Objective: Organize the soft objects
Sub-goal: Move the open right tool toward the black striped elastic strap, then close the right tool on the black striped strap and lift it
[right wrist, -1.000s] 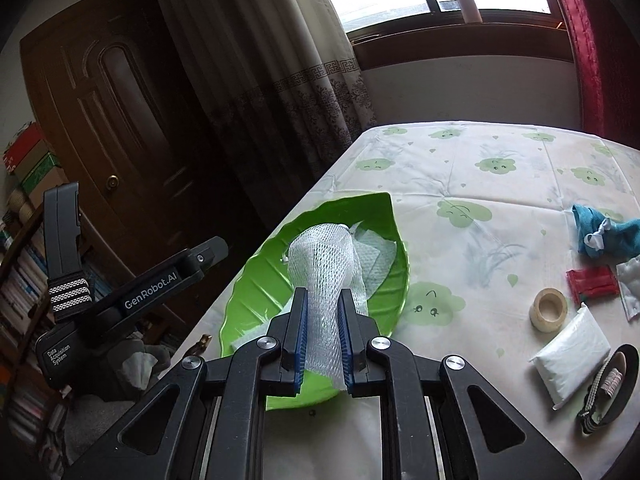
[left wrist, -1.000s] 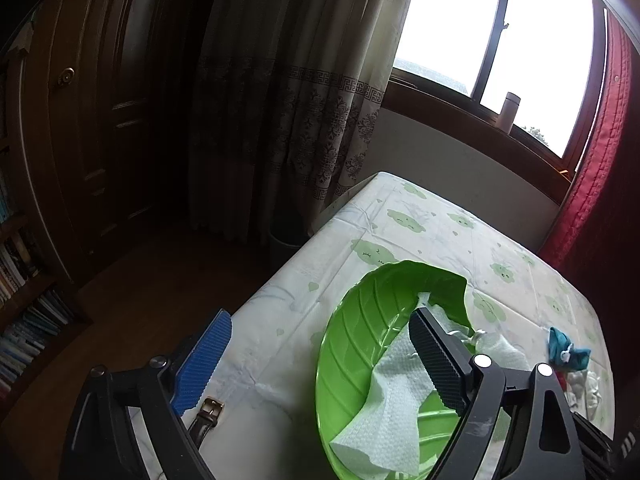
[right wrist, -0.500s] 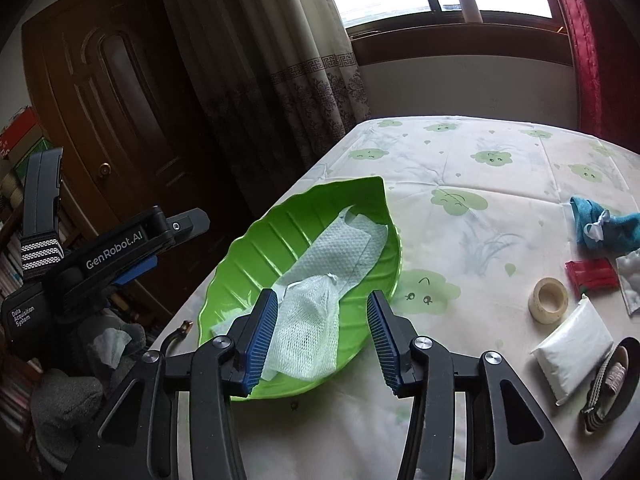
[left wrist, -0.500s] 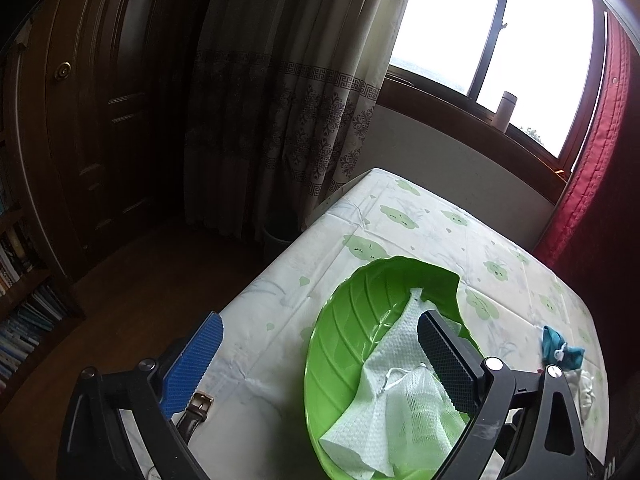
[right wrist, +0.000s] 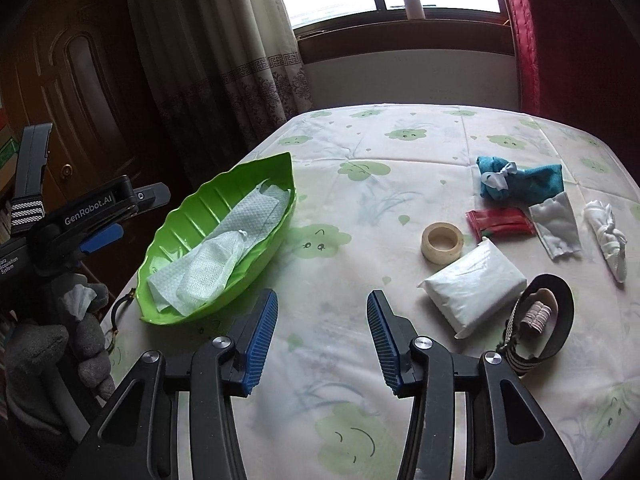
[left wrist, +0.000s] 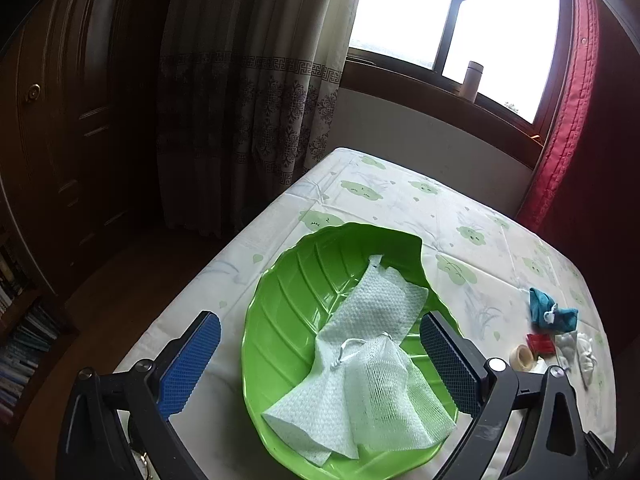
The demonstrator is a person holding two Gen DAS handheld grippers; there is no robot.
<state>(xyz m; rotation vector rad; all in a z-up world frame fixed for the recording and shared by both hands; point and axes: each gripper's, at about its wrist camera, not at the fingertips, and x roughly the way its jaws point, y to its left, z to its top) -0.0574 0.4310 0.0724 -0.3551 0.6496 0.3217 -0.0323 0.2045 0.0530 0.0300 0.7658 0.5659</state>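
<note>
Left wrist view: the left hand-held gripper [left wrist: 320, 354] is spread wide and empty over the green leaf-shaped tray [left wrist: 280, 304], which fills the lower centre of the frame. In the tray a white mesh pouch [left wrist: 384, 384] lies on a white paper towel [left wrist: 372, 312]. Right wrist view: the right hand-held gripper [right wrist: 322, 330] is spread, holding nothing, above the worktop [right wrist: 360, 152]. At right lie a blue cloth [right wrist: 520, 182], tape roll [right wrist: 441, 241] and white packet [right wrist: 472, 286].

We are in a home room: patterned curtains [left wrist: 256, 92] beside a window [left wrist: 452, 20], a wooden door [right wrist: 80, 80], bookshelves [left wrist: 20, 320], and a table [right wrist: 400, 152] under a cloud-print cloth.
</note>
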